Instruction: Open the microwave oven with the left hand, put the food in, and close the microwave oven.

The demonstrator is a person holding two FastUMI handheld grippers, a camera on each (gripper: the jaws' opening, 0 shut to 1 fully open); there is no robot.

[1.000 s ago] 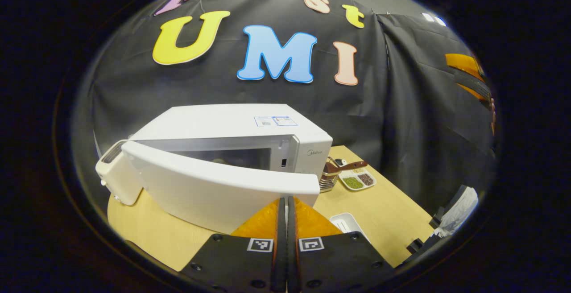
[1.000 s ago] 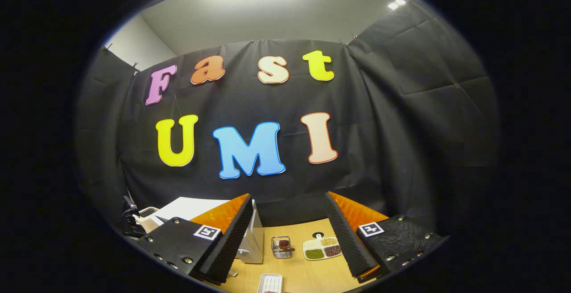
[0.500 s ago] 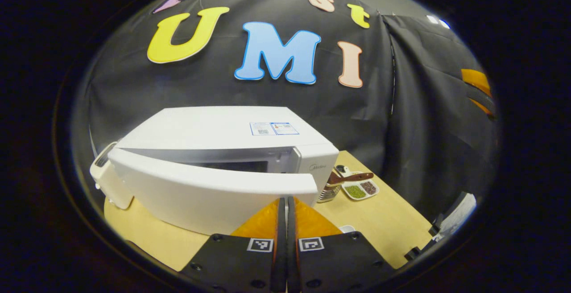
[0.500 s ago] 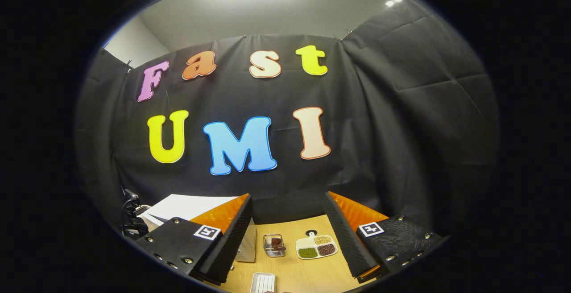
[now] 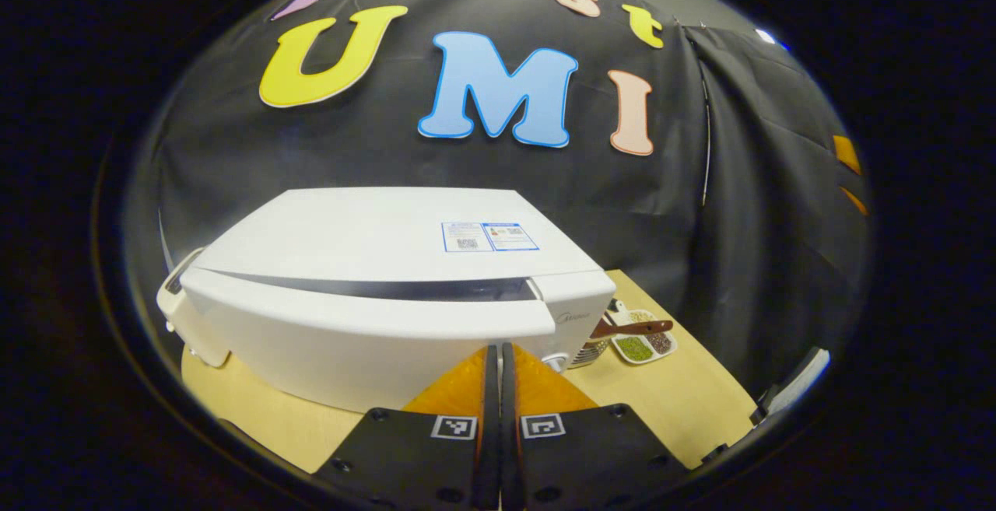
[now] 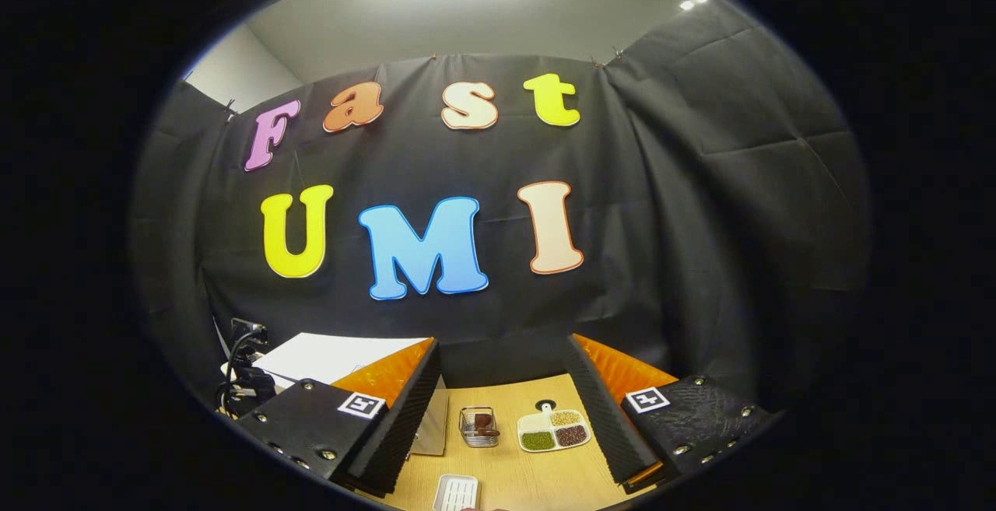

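- Your left gripper (image 5: 499, 355) has its fingers pressed together with nothing between them; the tips rest against, or just short of, the lower front of the microwave door (image 5: 366, 332). Contact itself cannot be confirmed.
- The microwave oven (image 5: 389, 231) sits directly ahead of that gripper on the wooden table (image 5: 661, 410). Its long axis runs left to right across the left gripper view, and its front faces you.
- The door lies almost flush with the cabinet. A thin dark gap (image 5: 366, 285) shows along its top edge, so judge it as not yet latched.
- The gripper tips meet the door near its right-hand end, beside the control panel (image 5: 576, 305). The far left end appears to be the hinged side.
- The food cannot be seen; the cavity is hidden by the door.
- The coming move is likely a straight push forward, square to the door face.
- Your right gripper (image 6: 502, 410) is held wide open and empty, raised above the table and well apart from the oven. The left gripper is the nearer one.
- Below the right gripper lie a divided dish (image 6: 554, 431), a small wire basket (image 6: 478, 427) and a white tray (image 6: 456, 492).
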